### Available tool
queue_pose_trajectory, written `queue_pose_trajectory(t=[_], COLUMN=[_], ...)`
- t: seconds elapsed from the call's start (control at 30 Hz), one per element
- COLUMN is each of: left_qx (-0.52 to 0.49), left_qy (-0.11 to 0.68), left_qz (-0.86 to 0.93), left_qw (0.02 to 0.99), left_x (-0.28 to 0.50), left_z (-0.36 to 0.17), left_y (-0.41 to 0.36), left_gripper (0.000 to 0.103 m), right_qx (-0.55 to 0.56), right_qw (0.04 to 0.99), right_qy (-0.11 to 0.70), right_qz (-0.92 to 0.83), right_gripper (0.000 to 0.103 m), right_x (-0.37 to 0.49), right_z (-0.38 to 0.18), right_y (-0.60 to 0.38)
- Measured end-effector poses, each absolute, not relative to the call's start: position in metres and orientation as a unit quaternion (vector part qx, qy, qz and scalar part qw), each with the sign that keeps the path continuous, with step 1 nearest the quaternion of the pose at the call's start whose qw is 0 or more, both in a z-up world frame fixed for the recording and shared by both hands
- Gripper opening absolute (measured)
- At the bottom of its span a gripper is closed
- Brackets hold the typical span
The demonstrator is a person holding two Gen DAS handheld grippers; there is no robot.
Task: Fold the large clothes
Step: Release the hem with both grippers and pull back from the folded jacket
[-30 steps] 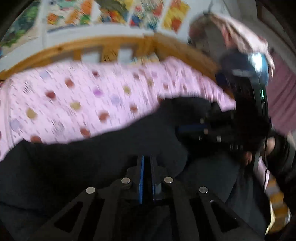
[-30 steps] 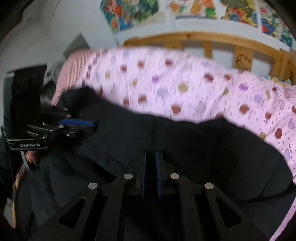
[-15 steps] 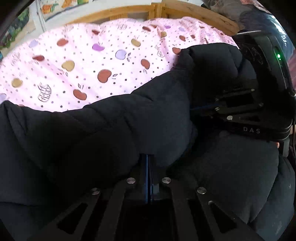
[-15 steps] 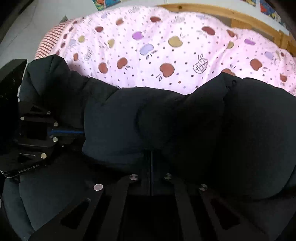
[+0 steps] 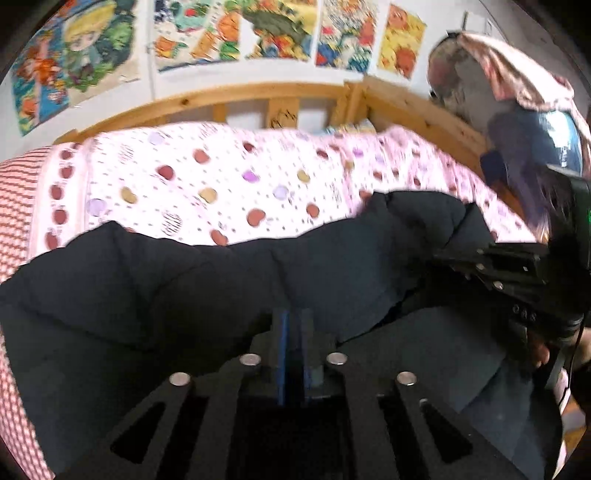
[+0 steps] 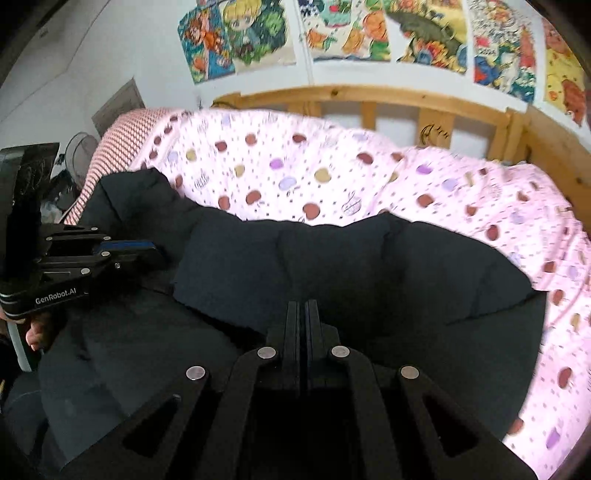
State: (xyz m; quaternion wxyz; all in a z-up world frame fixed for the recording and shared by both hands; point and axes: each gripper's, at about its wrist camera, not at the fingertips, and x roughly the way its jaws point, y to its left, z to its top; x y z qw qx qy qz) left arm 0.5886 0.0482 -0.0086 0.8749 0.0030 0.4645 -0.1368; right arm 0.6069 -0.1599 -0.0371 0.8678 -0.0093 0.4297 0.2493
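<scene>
Nearest each lens, the jaws were pressed together on cloth: the left gripper [image 5: 291,321] clamped on the near edge of the black padded jacket [image 5: 229,280], and the right gripper [image 6: 303,314] clamped on the same edge further along. In the right wrist view the left gripper showed at the jacket's left end, its blue-padded jaws pinched on a corner of it.

The jacket hung between the two grips as a thick, quilted fold, its lower part bunched below the grippers and its far edge resting against the pink apple-print duvet [image 5: 221,177] on the bed. Both views were motion-blurred.

The step in hand looked like carrying the held edge over to lay a fold. Done well, both grips should travel level and together so the padding does not twist, with the edge kept taut enough to stop the middle sagging. The bulk would likely spring back, so the fold wants setting down flat on the duvet before release.

Beyond the duvet stood the wooden bed rail [image 6: 369,96], then colourful posters [image 6: 343,29] on the wall.
</scene>
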Motion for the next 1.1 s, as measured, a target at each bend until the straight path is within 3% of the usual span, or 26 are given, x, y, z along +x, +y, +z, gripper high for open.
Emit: queue_pose_trajectory(t=[0.07,0.17,0.2,0.33,0.4,0.47,0.5,0.53,0.67,0.73,1.1], left_qx=[-0.003,-0.013,-0.020,-0.032,-0.028,-0.030,-0.031,-0.032,-0.030,-0.027,-0.014], left_qy=[0.456,0.439,0.430,0.413,0.405,0.397,0.395,0.392,0.381,0.374,0.336], left_qz=[-0.132,-0.122,-0.120,-0.110,-0.104,-0.102,-0.100,-0.096,-0.086,-0.083,-0.083], left_qw=[0.880,0.890,0.895,0.903,0.908,0.912,0.913,0.914,0.920,0.923,0.938], left_x=[0.581,0.563,0.559,0.542,0.529,0.517,0.513,0.505,0.477,0.462,0.378], left_z=[0.001,0.014,0.021,0.042,0.051,0.058,0.060,0.064,0.081,0.089,0.124], left_y=[0.049,0.047,0.047,0.048,0.047,0.047,0.047,0.047,0.050,0.051,0.048], left_gripper=[0.027,0.056,0.061,0.066,0.076,0.084,0.089,0.091,0.096,0.097,0.103], right_qx=[-0.005,0.001,0.001,0.010,0.017,0.022,0.024,0.025,0.026,0.022,0.018], right_qw=[0.873,0.880,0.883,0.889,0.892,0.894,0.896,0.897,0.902,0.905,0.918], right_qy=[0.423,0.411,0.404,0.392,0.386,0.382,0.377,0.374,0.362,0.356,0.317], right_qz=[0.244,0.239,0.237,0.235,0.234,0.233,0.233,0.233,0.235,0.234,0.236], right_gripper=[0.009,0.030,0.036,0.037,0.037,0.045,0.054,0.060,0.065,0.073,0.085], right_x=[0.601,0.588,0.583,0.567,0.557,0.546,0.538,0.533,0.503,0.487,0.403], right_z=[-0.028,-0.014,-0.008,0.009,0.019,0.025,0.030,0.034,0.051,0.060,0.098], right_y=[-0.165,-0.180,-0.181,-0.191,-0.197,-0.203,-0.206,-0.208,-0.216,-0.219,-0.229])
